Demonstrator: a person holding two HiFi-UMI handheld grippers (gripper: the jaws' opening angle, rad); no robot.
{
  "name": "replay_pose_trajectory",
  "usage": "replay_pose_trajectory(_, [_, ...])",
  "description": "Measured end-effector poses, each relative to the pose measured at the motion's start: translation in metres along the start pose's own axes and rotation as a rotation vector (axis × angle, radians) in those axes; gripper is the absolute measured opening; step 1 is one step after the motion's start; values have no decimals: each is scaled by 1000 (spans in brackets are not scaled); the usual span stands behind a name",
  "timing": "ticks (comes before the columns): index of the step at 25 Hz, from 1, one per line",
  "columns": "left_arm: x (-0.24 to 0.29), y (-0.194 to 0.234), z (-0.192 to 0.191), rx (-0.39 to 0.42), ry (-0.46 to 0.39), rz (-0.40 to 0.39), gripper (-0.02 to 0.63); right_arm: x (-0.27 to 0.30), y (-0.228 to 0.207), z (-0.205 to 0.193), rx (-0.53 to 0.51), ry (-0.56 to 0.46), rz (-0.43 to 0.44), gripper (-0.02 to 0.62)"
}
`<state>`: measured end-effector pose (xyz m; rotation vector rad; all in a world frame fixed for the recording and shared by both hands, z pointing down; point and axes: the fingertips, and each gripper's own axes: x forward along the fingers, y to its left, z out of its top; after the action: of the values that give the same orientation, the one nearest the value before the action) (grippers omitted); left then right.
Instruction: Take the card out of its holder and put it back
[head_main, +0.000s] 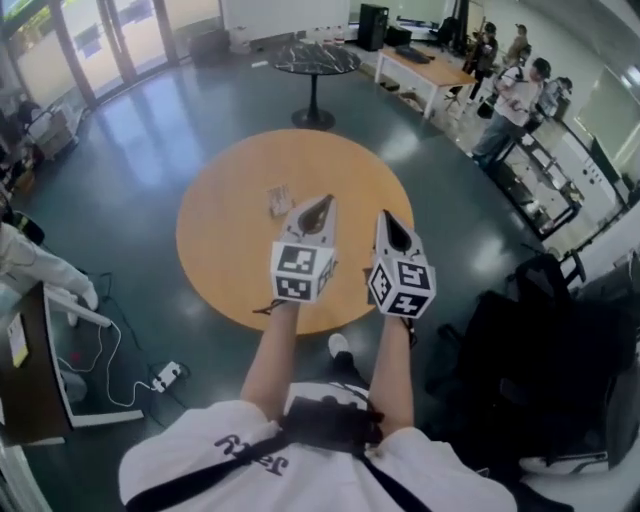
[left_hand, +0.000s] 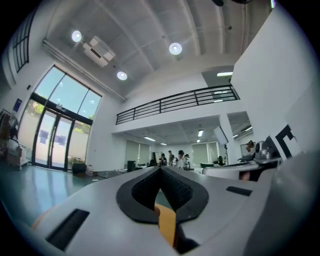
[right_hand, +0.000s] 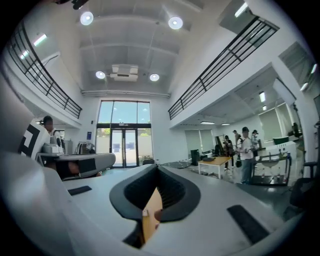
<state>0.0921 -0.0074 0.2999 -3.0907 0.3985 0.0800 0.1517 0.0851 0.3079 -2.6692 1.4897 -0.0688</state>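
Observation:
A small card holder (head_main: 279, 200) with its card lies on the round wooden table (head_main: 225, 250), left of centre. My left gripper (head_main: 324, 202) is held level above the table, just right of the holder and apart from it. Its jaws are shut with nothing between them. My right gripper (head_main: 386, 216) is alongside it over the table's right part, also shut and empty. Both gripper views look out level across the hall. In the left gripper view the left gripper (left_hand: 160, 169) shows only table wood under its closed pads, as does the right gripper (right_hand: 157, 167) in its own view. Neither view shows the holder.
A black round table (head_main: 315, 58) stands beyond the wooden one. Several people (head_main: 515, 95) stand at desks at the back right. A dark chair (head_main: 530, 340) is close on the right. A power strip (head_main: 165, 376) and cables lie on the floor at the left, beside a white desk (head_main: 40, 380).

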Motion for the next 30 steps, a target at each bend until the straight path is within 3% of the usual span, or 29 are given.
replay_pose_trajectory(9, [27, 95, 24, 27, -51, 298, 11, 128, 59, 28, -40, -33, 346, 18])
replay_pose_trajectory(15, [22, 119, 24, 29, -64, 453, 11, 154, 85, 25, -73, -23, 511, 18])
replay_pose_trajectory(24, [7, 138, -11, 11, 1, 566, 11, 173, 115, -12, -15, 37, 683, 18])
replay_pose_trajectory(30, [2, 161, -42, -13, 46, 547, 11, 192, 136, -42, -6, 78, 696, 18])
